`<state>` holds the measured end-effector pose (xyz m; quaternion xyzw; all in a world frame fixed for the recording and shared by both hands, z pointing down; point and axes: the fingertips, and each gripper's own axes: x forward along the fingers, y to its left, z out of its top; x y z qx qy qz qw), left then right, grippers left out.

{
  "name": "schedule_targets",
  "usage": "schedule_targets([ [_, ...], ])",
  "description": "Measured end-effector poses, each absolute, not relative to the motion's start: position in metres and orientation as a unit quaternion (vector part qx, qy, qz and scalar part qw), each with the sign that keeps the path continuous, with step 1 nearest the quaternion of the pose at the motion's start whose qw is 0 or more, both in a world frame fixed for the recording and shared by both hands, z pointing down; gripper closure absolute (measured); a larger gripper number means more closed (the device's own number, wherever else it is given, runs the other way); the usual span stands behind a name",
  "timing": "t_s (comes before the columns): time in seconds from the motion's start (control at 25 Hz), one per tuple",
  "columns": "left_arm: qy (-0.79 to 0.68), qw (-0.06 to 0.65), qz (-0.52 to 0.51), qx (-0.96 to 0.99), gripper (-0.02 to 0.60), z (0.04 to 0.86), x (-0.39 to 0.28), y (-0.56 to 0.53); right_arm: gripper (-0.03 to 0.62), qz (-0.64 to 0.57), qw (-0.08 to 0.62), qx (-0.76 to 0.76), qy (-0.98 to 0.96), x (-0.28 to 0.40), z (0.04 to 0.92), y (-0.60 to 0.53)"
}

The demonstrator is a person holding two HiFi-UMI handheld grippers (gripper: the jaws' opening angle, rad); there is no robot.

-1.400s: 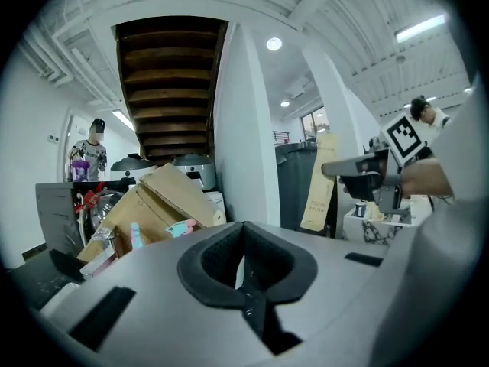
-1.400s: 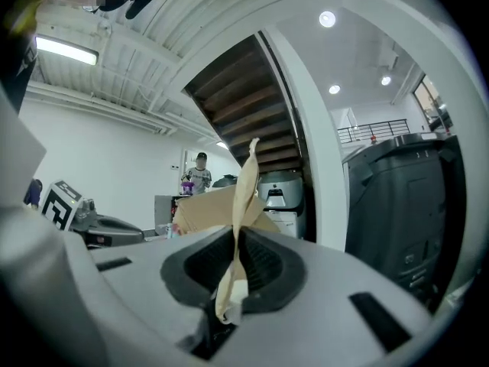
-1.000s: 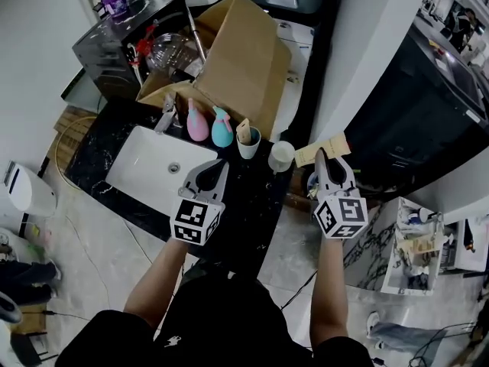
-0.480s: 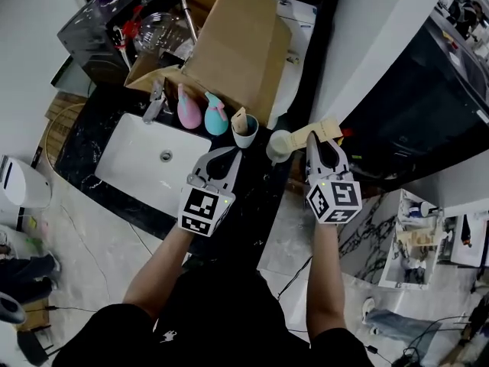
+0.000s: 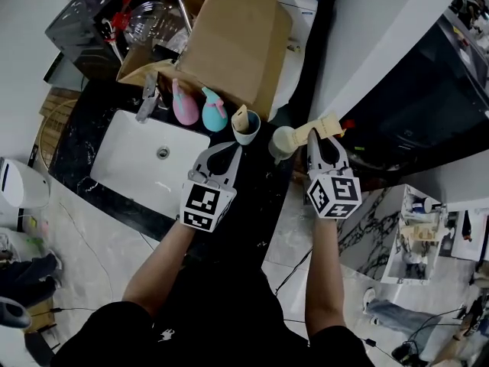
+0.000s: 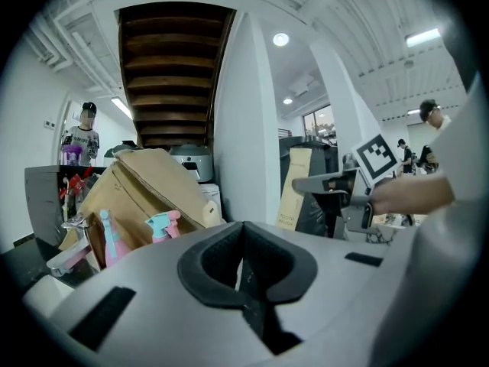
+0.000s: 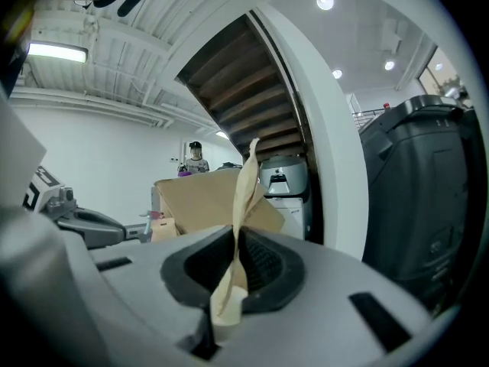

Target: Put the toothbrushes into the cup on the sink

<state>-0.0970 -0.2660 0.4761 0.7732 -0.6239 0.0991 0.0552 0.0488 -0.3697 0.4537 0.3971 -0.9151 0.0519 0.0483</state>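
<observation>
My right gripper (image 5: 321, 138) is shut on a flat beige toothbrush package (image 5: 328, 125), which stands up between the jaws (image 7: 244, 197). It hovers just right of a pale empty-looking cup (image 5: 280, 142) on the black counter. A white cup (image 5: 246, 133) beside it holds another beige package (image 5: 241, 118). Just below and left of that cup hangs my left gripper (image 5: 227, 150), shut with nothing in it. In the left gripper view the pads (image 6: 243, 239) meet, and the right gripper (image 6: 330, 186) shows with its package (image 6: 293, 193).
A white sink basin (image 5: 130, 174) with a faucet (image 5: 147, 98) lies left. Pink (image 5: 183, 107) and teal (image 5: 215, 115) spray bottles stand behind it, before a large cardboard box (image 5: 229, 37). The counter's front edge drops to the marble floor (image 5: 99, 258).
Both grippers have moved forward toward the cups. The right gripper with its package has come closer to the pale cup. Both jaws have stayed as they were.
</observation>
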Motion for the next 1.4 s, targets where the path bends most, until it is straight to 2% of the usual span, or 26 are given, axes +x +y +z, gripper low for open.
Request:
schedule_targets([
  [1.4, -0.610, 0.085, 0.118, 0.779, 0.580, 0.510, -0.118, -0.274, 0.568, 0.122, 0.076, 0.401, -0.905, 0.021, 0.520, -0.381],
])
